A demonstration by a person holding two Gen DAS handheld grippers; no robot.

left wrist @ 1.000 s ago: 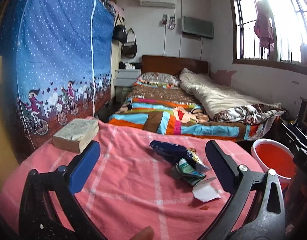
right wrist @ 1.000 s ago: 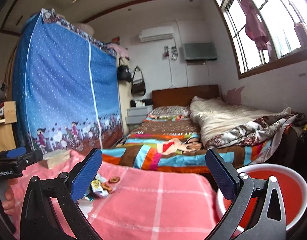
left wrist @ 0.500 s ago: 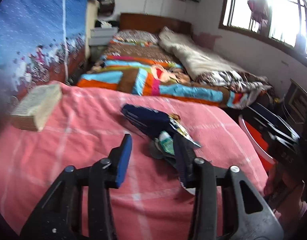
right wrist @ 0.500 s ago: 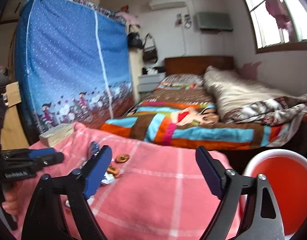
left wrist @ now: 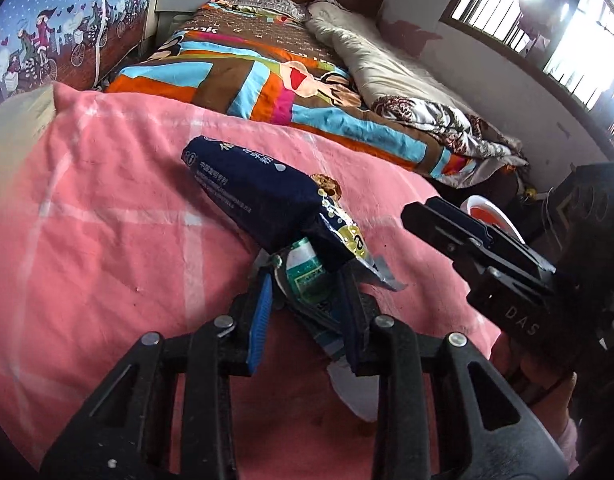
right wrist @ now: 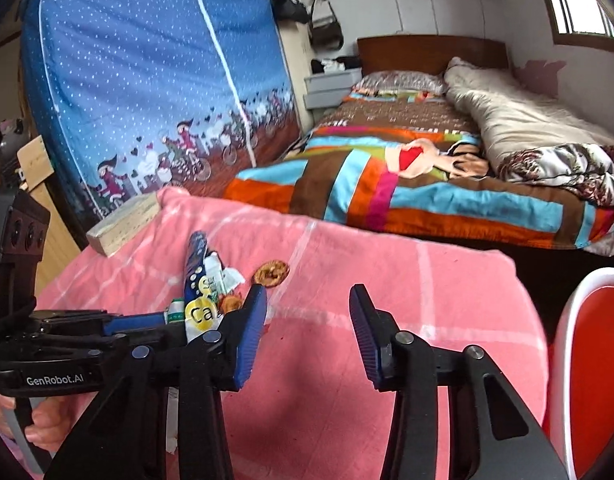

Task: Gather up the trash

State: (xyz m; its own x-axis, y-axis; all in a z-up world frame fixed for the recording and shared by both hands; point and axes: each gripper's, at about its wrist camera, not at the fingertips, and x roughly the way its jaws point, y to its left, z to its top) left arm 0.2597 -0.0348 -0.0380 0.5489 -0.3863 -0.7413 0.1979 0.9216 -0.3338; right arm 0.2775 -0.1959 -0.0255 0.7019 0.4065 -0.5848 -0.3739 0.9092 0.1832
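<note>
A pile of trash lies on the pink blanket (left wrist: 107, 240): a dark blue snack bag (left wrist: 251, 192), a green and white wrapper (left wrist: 307, 276) under it, a white paper scrap (left wrist: 347, 392) and round cookies (right wrist: 272, 272). My left gripper (left wrist: 307, 300) has its jaws closed around the green and white wrapper. It also shows in the right wrist view (right wrist: 155, 322) at the left, at the pile. My right gripper (right wrist: 307, 312) is open and empty above the blanket, to the right of the pile. It shows in the left wrist view (left wrist: 467, 240) too.
A red basin with a white rim (right wrist: 587, 360) stands at the right past the blanket's edge. A thick book (right wrist: 125, 220) lies at the far left corner. A bed with a striped quilt (right wrist: 387, 184) and a blue fabric wardrobe (right wrist: 147, 80) stand behind.
My left gripper has dropped forward onto the trash pile and its jaws have closed around the wrapper. My right gripper has tilted down toward the blanket and narrowed somewhat.
</note>
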